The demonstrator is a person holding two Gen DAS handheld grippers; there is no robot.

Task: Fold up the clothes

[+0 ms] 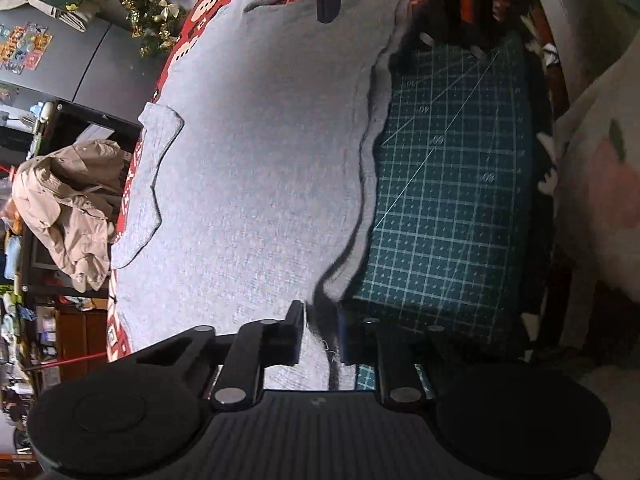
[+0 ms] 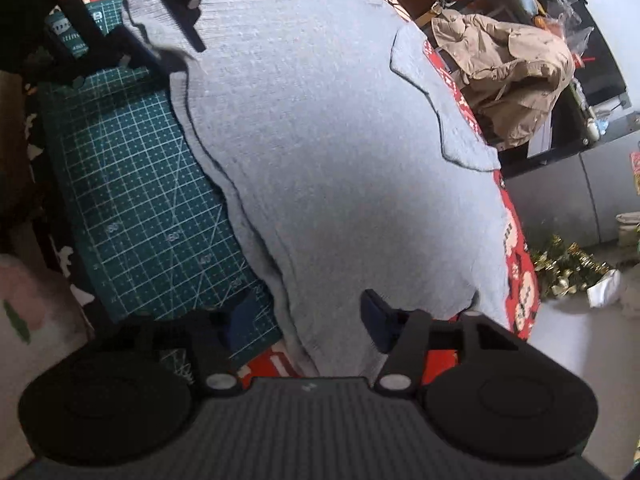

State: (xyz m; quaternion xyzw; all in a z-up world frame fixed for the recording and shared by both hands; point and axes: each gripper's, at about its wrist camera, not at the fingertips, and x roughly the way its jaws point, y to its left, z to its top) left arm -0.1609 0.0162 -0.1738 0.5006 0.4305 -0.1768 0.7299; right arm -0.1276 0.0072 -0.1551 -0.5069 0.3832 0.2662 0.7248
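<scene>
Fingers (image 1: 294,334) of the left gripper (image 1: 320,334) sit close together and pinch a corner of the grey shirt (image 1: 256,168), where some dark cloth is bunched up between them. The right gripper (image 2: 308,320) has its fingers (image 2: 374,320) spread wide, one over the shirt's edge and one over the green mat (image 2: 132,208), and they hold nothing.

Writing shows on the mat. It has a white grid with small numbers printed on it. In the left view 40 and 60 can be read; the others are too blurry. Slanted white lines cross the grid.

The grey shirt lies flat with its edge folded over in two layers along the mat. One short sleeve (image 1: 150,176) lies folded on top near the far side. Under the shirt is a red cloth (image 2: 520,264) with white and black block shapes, and the mat lies on it too.

Beside the table a tan jacket (image 2: 508,76) is heaped on a black shelf (image 2: 560,120). Gold tinsel with bows (image 2: 568,268) lies on the floor next to a grey cabinet (image 2: 560,188). Colourful stickers (image 1: 24,46) are stuck on the cabinet door, too small to read.
</scene>
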